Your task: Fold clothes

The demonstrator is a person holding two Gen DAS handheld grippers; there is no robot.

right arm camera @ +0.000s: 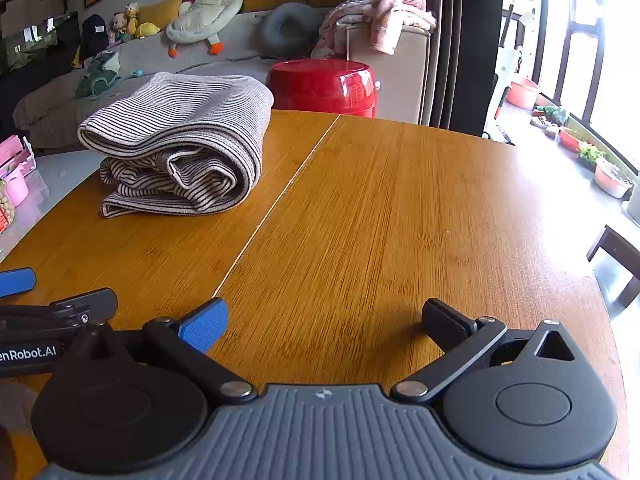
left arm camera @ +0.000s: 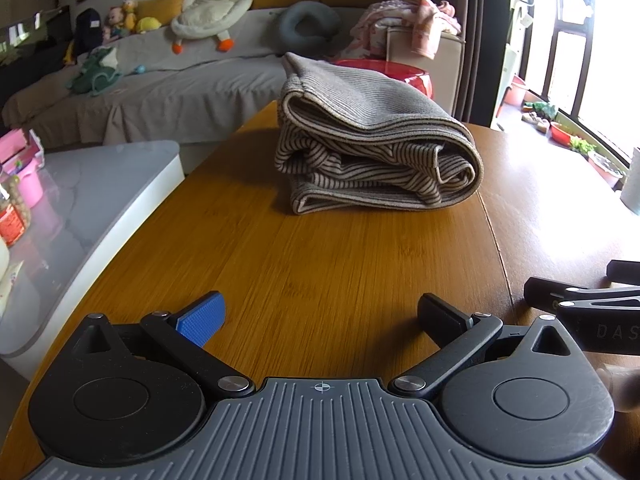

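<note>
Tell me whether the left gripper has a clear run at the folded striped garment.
Probably yes. The left gripper is open and empty, pointing straight at the folded striped garment, with only bare table between them. The right gripper sits off to the side, out of that path.

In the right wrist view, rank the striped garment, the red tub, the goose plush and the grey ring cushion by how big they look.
1. Striped garment, nearest and clearly largest.
2. Red tub, partly hidden by the table edge.
3. Goose plush.
4. Ring cushion.
The plush and cushion look alike and sit far back, so their order is unsure.
</note>
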